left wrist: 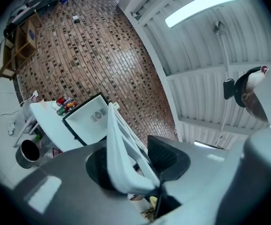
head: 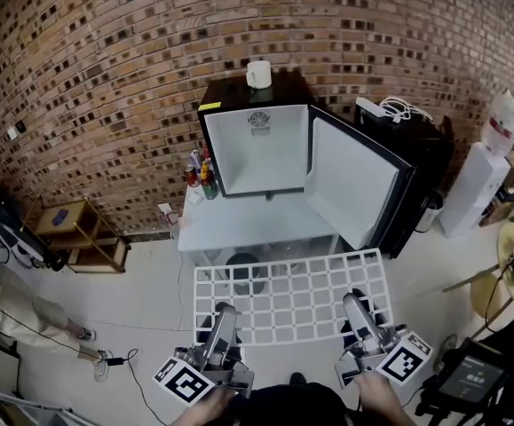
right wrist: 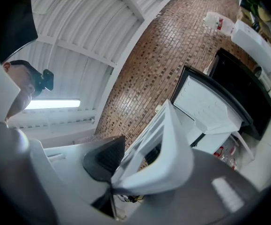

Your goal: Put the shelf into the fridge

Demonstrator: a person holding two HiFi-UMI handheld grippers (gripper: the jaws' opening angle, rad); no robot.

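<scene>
A white wire-grid shelf [head: 292,295] is held level in front of me, between me and the small black fridge [head: 265,140]. The fridge's door [head: 356,185] stands open to the right and its white inside shows. My left gripper [head: 225,316] is shut on the shelf's near edge at the left, my right gripper [head: 355,307] on the near edge at the right. In the left gripper view the shelf [left wrist: 121,149] runs edge-on from the jaws toward the fridge [left wrist: 91,118]. In the right gripper view the shelf [right wrist: 165,149] does the same toward the fridge [right wrist: 210,109].
The fridge stands on a white table [head: 239,224] with several bottles [head: 201,174] at its left. A white mug [head: 258,74] sits on top of the fridge. A wooden stand [head: 79,233] is at the left, a water dispenser [head: 478,180] at the right, and a brick wall behind.
</scene>
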